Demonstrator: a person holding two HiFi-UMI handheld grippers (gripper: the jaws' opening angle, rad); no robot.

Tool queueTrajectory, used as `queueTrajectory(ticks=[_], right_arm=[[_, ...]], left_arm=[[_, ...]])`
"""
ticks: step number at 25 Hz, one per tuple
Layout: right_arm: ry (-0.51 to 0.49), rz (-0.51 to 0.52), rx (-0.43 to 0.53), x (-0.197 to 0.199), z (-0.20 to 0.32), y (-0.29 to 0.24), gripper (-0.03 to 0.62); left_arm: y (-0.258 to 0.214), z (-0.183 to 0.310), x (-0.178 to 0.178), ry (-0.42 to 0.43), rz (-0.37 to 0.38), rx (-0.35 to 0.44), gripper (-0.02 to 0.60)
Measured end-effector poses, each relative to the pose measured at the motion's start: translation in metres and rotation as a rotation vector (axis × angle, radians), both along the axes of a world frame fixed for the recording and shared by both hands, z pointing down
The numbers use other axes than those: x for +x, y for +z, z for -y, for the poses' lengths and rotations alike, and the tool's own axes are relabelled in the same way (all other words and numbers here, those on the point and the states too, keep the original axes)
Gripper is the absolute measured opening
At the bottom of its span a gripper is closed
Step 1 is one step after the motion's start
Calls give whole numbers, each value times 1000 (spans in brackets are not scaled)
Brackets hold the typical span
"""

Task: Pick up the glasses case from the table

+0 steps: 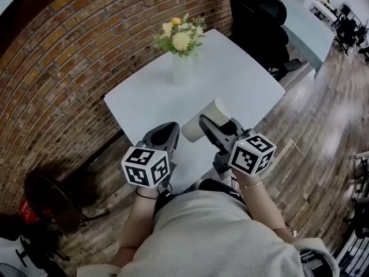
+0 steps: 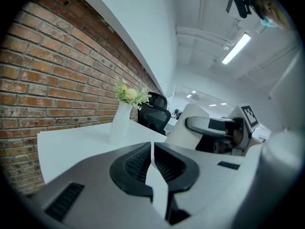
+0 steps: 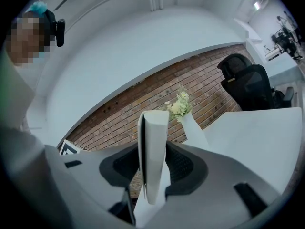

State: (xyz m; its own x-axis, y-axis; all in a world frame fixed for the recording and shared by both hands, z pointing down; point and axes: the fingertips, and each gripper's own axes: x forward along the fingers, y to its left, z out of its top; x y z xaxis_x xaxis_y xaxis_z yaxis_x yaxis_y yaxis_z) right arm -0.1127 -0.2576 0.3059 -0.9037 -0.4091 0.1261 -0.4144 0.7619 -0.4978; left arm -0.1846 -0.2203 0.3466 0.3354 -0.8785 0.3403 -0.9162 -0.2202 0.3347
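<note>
Glasses case (image 1: 203, 122): white, over the table's (image 1: 242, 79) near edge, apparently lifted off it.
Handling: likely light, stiff and smooth-shelled; best gripped across its broad faces.
Axis: in the head view, the long axis slants from near-left to far-right.
Right gripper (image 3: 153, 175): jaws clamped on the case.
Left gripper (image 2: 152, 163): jaws closed together, empty.

The glasses case (image 1: 207, 118) is off-white, smooth and round-edged. It is clamped edgewise between the jaws of the right hand-held gripper (image 1: 202, 123).
</note>
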Motion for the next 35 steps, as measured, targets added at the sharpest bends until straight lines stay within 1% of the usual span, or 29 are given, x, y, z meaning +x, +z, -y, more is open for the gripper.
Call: queueTrajectory(ticks=[6,9,16,23,30,35], right_arm=[[15,-31,-12,0,-2,12,150],[15,-27,-24,1,-1,16,150],[-8,-29,-9,-4,-4,11,150],[-9,-21,-1,-3,-9,10,149],[-4,-31,-25,0,-16,18,149],[1,-27,-40,2,-17,20,149]], left_arm=[[13,-4,7,4,-19,-43,18],[13,-3,9,12,-17,-45,18],[6,-1,8,15,-16,-36,18],[8,-3,10,18,-18,-42,18],[13,-9,15,29,-25,-60,18],[15,-9,13,39,-15,-71,18]])
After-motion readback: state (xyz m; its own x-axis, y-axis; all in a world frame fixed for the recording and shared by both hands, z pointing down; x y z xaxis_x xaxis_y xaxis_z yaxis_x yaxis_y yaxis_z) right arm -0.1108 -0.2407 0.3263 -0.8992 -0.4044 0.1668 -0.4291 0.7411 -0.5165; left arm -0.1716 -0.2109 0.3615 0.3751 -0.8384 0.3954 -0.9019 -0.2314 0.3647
